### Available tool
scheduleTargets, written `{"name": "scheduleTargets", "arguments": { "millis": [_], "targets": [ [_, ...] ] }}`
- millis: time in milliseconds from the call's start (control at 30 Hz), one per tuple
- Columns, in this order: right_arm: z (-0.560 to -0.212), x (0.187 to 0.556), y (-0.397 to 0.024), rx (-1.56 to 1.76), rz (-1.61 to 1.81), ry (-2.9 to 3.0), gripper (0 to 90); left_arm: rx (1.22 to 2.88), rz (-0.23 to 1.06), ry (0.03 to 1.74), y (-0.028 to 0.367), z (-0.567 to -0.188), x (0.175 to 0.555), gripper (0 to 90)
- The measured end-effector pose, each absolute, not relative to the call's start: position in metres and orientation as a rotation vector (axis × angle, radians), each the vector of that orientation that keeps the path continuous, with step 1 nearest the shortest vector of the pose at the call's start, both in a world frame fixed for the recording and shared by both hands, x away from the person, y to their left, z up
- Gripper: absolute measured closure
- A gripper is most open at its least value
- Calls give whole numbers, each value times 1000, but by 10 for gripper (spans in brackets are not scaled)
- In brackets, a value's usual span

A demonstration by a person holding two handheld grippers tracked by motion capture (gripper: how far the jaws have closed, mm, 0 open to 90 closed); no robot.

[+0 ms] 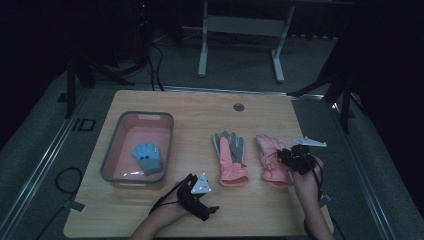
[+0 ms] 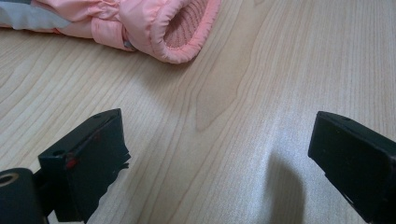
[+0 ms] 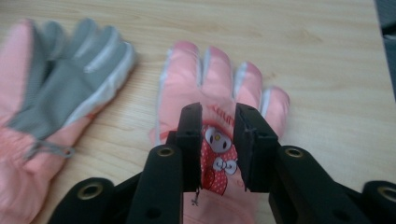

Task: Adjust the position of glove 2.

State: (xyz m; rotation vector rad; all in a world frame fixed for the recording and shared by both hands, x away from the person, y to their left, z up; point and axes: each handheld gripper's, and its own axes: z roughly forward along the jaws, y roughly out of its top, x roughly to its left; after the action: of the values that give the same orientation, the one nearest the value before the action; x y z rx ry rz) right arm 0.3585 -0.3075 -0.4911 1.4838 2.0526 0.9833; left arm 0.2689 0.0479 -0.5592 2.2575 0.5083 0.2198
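Right gripper [image 3: 218, 140]: we see its fingers [image 3: 189, 140] standing a narrow gap apart over the back of the right-hand pink glove [image 3: 219, 84], framing the red dotted cartoon patch [image 3: 215, 161] on it. The glove lies flat on the table [image 3: 327, 70]. Whether the pads touch the fabric we cannot tell; nothing is pinched or lifted between them. In the high view this gripper [image 1: 295, 159] sits over the wrist end of that glove [image 1: 270, 160], at the right of the table.

Left gripper [image 2: 219, 154]: its fingers [image 2: 88, 158] are spread wide with bare wood between them; they hold nothing. Ahead of them we note the ribbed open cuff of the second pink glove [image 2: 182, 32], well clear of the pads. In the high view this gripper [image 1: 197, 192] rests low near the front edge, just left of that glove's cuff.

Further out: the second pink glove [image 1: 230, 157] lies grey palm up, beside the first and apart from it. At the left stands a pink basin [image 1: 112, 150] with a grey rim; a small blue glove [image 1: 148, 157] lies inside it. A pale flat item [image 1: 310, 143] lies near the right edge; we cannot identify it.
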Motion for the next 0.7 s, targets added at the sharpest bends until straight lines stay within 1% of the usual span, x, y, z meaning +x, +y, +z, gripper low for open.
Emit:
{"name": "scheduleTargets", "arguments": {
  "millis": [133, 233, 300, 333, 400, 467, 700],
  "targets": [
    [-482, 361, -317, 1479, 1012, 2099, 691, 2256, 219, 514, 47, -560, 270, 43],
    [-479, 361, -317, 1464, 1013, 2137, 588, 2254, 218, 513, 48, -559, 270, 43],
    [-478, 360, -318, 1445, 1020, 2150, 551, 2254, 218, 516, 48, -559, 269, 43],
    [-478, 359, -318, 1439, 1031, 2158, 551, 2254, 217, 516, 48, -560, 269, 43],
    [-478, 360, -319, 1416, 1050, 2184, 578, 2255, 219, 516, 47, -559, 269, 43],
    [-481, 361, -320, 1377, 1057, 2223, 576, 2255, 219, 514, 48, -559, 269, 43],
    [-505, 371, -322, 1408, 1017, 2294, 611, 2256, 217, 513, 48, -559, 269, 43]
  ]
}}
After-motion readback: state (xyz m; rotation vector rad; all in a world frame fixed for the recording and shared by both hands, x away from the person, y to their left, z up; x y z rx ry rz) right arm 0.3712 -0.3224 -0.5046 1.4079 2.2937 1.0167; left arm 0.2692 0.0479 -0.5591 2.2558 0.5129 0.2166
